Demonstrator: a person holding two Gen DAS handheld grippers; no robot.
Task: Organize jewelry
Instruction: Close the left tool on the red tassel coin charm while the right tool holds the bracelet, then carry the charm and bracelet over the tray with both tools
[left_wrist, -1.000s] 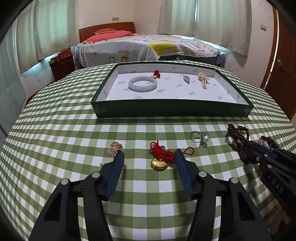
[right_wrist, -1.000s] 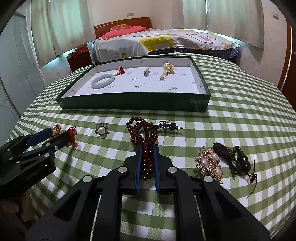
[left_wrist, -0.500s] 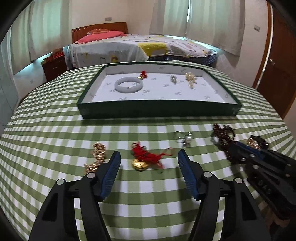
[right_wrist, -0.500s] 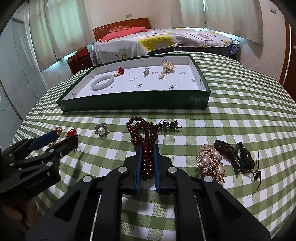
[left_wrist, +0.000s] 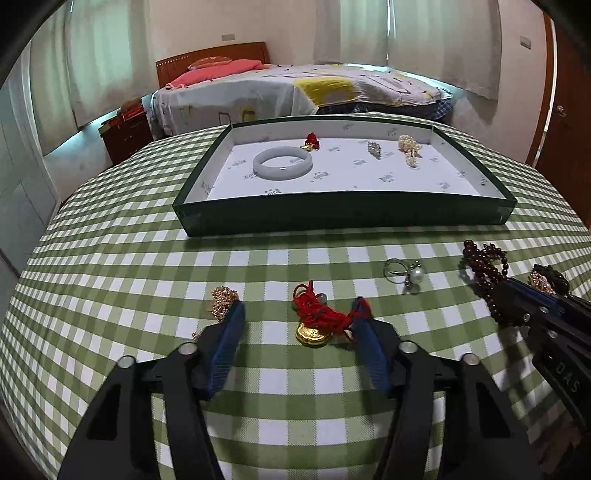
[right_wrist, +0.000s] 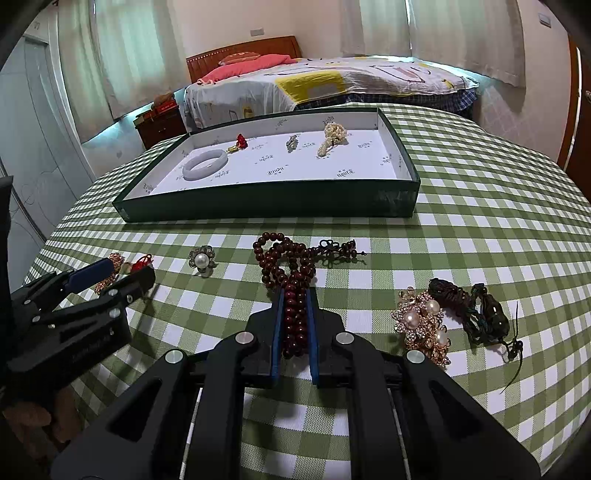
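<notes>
A red cord charm with a gold pendant (left_wrist: 314, 325) lies on the checked cloth between the fingers of my left gripper (left_wrist: 298, 306). Its jaws are closing. The right fingertip (left_wrist: 361, 308) meets the cord's loop, while the left one stands clear beside a gold chain (left_wrist: 221, 299). My right gripper (right_wrist: 295, 291) is shut on a dark red bead bracelet (right_wrist: 286, 258), whose far loops still rest on the cloth. The green tray (left_wrist: 343, 214) holds a white bangle (left_wrist: 282, 166), a small red charm (left_wrist: 312, 140), a silver piece (left_wrist: 373, 148) and a pearl cluster (left_wrist: 409, 147).
A pearl ring (left_wrist: 406, 273) lies between the two grippers. To the right of the beads are a gold and pearl brooch (right_wrist: 424, 325) and a dark cord bracelet (right_wrist: 472, 310). The left gripper (right_wrist: 127, 269) shows at the left edge of the right wrist view. A bed stands behind the table.
The left gripper's jaws spread a little, then narrowed again around the red charm, and its view swung sideways and back. The right gripper stayed shut on the beads and has not moved.
</notes>
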